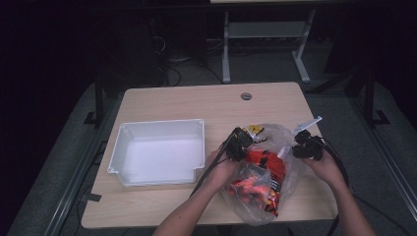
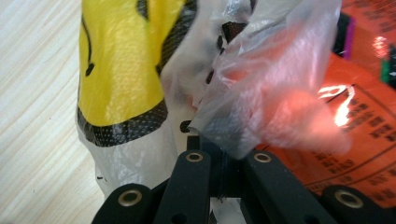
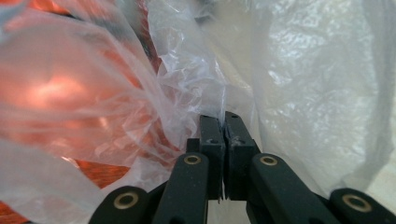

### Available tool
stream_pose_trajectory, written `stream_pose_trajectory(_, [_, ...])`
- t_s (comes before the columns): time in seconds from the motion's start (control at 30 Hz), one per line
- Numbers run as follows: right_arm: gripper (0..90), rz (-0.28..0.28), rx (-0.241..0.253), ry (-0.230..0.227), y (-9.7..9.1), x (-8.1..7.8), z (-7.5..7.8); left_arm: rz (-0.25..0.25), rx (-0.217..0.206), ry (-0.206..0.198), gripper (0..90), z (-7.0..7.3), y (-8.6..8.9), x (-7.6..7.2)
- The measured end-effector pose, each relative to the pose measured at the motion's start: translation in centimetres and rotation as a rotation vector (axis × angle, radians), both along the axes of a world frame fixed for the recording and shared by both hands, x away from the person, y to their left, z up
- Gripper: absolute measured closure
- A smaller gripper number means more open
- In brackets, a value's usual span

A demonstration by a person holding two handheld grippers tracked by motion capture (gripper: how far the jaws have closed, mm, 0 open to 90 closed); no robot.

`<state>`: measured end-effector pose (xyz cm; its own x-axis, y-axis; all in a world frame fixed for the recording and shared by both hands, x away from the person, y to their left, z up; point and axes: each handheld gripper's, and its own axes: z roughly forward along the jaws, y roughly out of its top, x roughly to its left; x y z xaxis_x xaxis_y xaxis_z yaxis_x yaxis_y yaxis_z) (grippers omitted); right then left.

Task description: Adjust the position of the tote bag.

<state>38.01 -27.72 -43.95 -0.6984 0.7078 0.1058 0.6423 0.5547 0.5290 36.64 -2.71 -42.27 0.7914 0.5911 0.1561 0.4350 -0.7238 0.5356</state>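
Note:
A clear plastic bag [image 1: 268,189] lies on the near right of the wooden table [image 1: 196,103]. Inside it are orange snack packets [image 1: 263,169] and a yellow packet [image 1: 255,130] at its far end. My left gripper [image 1: 239,143] is shut on the bag's left rim, where the film [image 2: 261,93] bunches over its jaws, next to the yellow packet [image 2: 121,65]. My right gripper [image 1: 306,146] is shut on the bag's right rim, and crumpled film [image 3: 196,79] rises from its closed jaws. The two grippers hold the bag's mouth spread apart.
A white plastic bin [image 1: 160,152] sits empty to the left of the bag, close to my left hand. A small round grommet [image 1: 246,96] is set in the table's far edge. Beyond the table stand a white frame [image 1: 265,34] and floor cables.

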Motion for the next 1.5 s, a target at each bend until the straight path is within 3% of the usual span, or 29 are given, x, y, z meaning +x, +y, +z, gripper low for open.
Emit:
stream_pose_trajectory(0.23, [88.2,-0.032,-0.014,0.023,-1.0,0.3,-1.4,0.018,0.012,0.012,90.0,-0.5,0.1,0.5])
stream_pose_trajectory(0.43, [87.0,-0.046,-0.016,0.028,-1.6,0.3,-1.4,0.029,0.000,0.026,90.0,-1.0,0.1,0.8])
stream_pose_trajectory(0.7, [71.0,-0.033,0.088,-0.031,-3.4,-1.6,1.2,0.036,-0.030,0.024,89.9,-0.5,0.6,0.8])
stream_pose_trajectory(0.8, [69.8,-0.011,0.135,-0.062,-4.0,-2.7,2.5,0.035,-0.036,0.017,89.9,-0.3,0.7,0.7])
stream_pose_trajectory(0.97, [67.5,0.047,0.161,-0.111,-3.8,-4.4,4.6,0.030,-0.038,0.010,89.9,-0.2,0.8,0.6])
stream_pose_trajectory(1.07, [62.5,0.113,0.200,-0.136,-3.2,-5.0,5.6,0.029,-0.045,0.012,89.9,-0.2,0.9,0.6])
stream_pose_trajectory(1.2, [51.1,0.187,0.200,-0.143,-1.1,-5.0,6.4,0.021,-0.043,0.014,89.9,-0.2,0.8,0.6])
stream_pose_trajectory(1.27, [48.8,0.183,0.167,-0.142,-0.1,-4.6,6.2,0.018,-0.042,0.019,89.9,-0.3,0.7,0.5])
stream_pose_trajectory(1.3, [50.2,0.181,0.143,-0.131,0.5,-4.1,6.0,0.017,-0.039,0.019,89.9,-0.4,0.6,0.5])
stream_pose_trajectory(1.37, [64.6,0.176,0.107,-0.140,1.1,-3.6,5.4,0.019,-0.037,0.023,89.9,-0.5,0.5,0.5])
stream_pose_trajectory(1.43, [80.4,0.172,0.088,-0.111,1.5,-3.2,4.7,0.019,-0.040,0.025,89.9,-0.7,0.4,0.5])
stream_pose_trajectory(1.5, [87.9,0.170,0.052,-0.099,1.3,-3.1,4.1,0.018,-0.040,0.021,89.9,-0.8,0.4,0.5])
